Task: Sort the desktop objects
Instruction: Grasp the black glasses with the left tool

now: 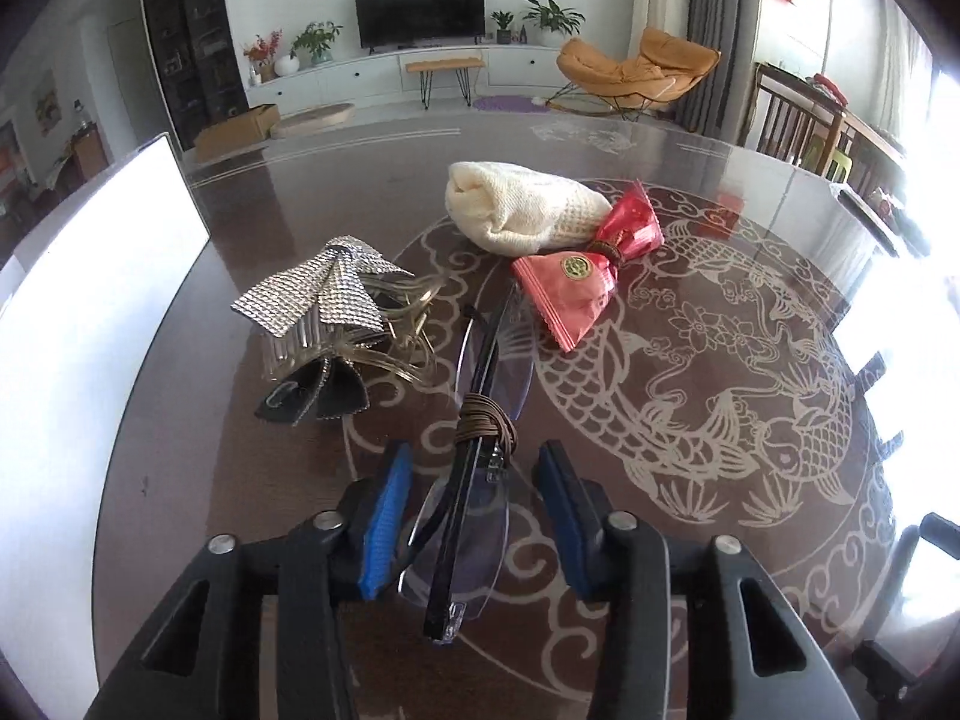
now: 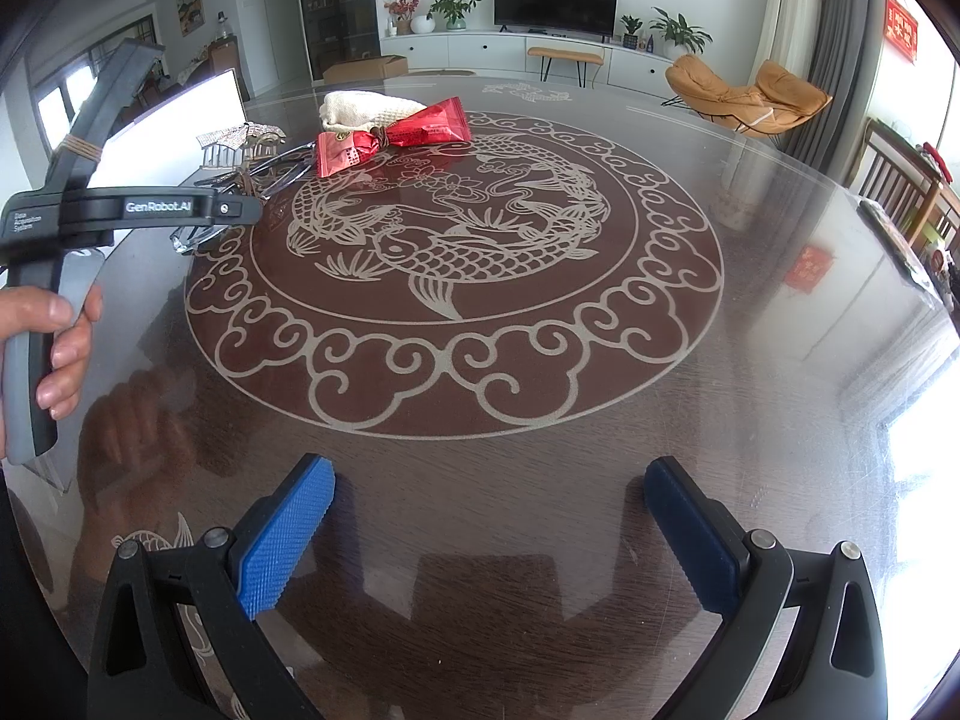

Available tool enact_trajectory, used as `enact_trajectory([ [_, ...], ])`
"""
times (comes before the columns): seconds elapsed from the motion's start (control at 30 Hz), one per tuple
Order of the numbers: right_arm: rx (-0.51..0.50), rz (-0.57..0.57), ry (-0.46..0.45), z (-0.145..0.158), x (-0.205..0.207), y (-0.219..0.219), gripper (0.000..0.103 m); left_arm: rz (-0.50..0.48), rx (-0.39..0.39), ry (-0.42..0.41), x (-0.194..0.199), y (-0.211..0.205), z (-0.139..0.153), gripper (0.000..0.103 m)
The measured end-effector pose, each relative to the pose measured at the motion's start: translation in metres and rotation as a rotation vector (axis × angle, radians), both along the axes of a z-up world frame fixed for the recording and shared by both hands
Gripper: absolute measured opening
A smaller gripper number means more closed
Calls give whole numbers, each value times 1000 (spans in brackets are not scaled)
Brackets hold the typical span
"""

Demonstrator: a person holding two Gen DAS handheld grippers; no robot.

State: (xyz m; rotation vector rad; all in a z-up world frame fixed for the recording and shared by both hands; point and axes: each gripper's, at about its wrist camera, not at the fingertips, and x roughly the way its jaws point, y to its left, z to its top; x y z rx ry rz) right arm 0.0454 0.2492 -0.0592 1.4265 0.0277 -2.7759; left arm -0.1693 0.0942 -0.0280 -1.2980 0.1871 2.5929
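Folded black-framed glasses [image 1: 480,438] with a brown cord wound round them lie on the dark patterned table [image 1: 720,420]. My left gripper [image 1: 474,480] is open, one blue pad on each side of the glasses, not touching them. A silver sequin hair clip [image 1: 324,306] lies to the left. A red snack packet [image 1: 582,276] and a rolled cream cloth [image 1: 516,210] lie beyond. My right gripper [image 2: 489,504] is open and empty over bare table. The right wrist view also shows the packet [image 2: 390,138], cloth [image 2: 366,108] and glasses [image 2: 252,180] at far left.
A white board [image 1: 90,312] stands along the table's left edge. The left hand-held gripper body [image 2: 90,210] and the hand holding it fill the left of the right wrist view. Wooden chairs [image 1: 798,126] stand past the far right edge.
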Motion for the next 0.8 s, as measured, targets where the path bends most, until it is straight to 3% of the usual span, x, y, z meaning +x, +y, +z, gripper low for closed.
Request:
enact_trajectory([
  [0.27, 0, 0, 0, 0, 0, 0, 103, 22, 27, 12, 72, -32, 2, 24],
  [0.47, 2, -1, 0, 0, -1, 0, 103, 125, 83, 7, 94, -80, 3, 19],
  [0.57, -113, -14, 40, 10, -10, 2, 103, 153, 119, 9, 93, -88, 4, 18],
  [0.7, -260, -22, 72, 43, -78, -11, 103, 161, 118, 4, 91, -87, 0, 19],
  [0.8, -294, -82, 58, 47, -152, -19, 102, 157, 116, 8, 94, -88, 0, 19],
])
